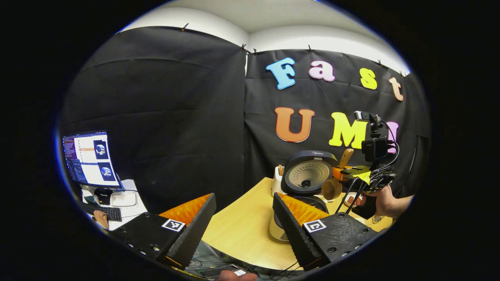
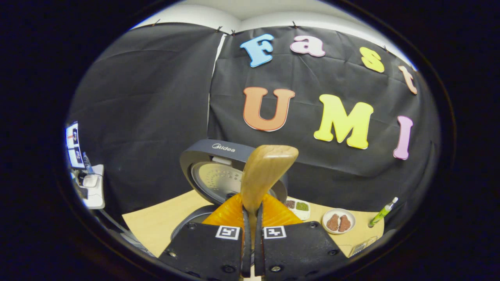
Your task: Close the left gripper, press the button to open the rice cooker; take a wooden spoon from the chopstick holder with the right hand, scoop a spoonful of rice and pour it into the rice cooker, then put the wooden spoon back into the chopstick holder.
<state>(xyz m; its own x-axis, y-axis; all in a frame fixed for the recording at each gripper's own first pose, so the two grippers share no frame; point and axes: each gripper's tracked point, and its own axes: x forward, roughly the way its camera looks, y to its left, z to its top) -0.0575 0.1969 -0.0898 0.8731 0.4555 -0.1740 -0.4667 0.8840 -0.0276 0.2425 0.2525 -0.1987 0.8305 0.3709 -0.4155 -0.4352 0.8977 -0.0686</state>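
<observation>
Rice cooker (image 1: 308,175) stands open; right gripper (image 2: 250,218) jaws clamp the wooden spoon (image 2: 263,171) above it, left gripper (image 1: 242,222) jaws parted. Tip slowly, bowl over the pot.

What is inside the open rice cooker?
The rice cooker lid stands open, showing its perforated inner plate. The pot's inside is hidden behind the left claw's finger and the right claw holding the wooden spoon.

A pale wooden bench (image 2: 156,224) with a rounded edge carries everything. Directly ahead of the right gripper (image 2: 250,234) sits the dark-lidded rice cooker (image 2: 213,168), lid raised. Off to that gripper's right lie a small white tray of dark and green grains (image 2: 297,207), a round white plate with two brown pieces (image 2: 338,221), and a slim green pen-like tube (image 2: 383,212).
</observation>
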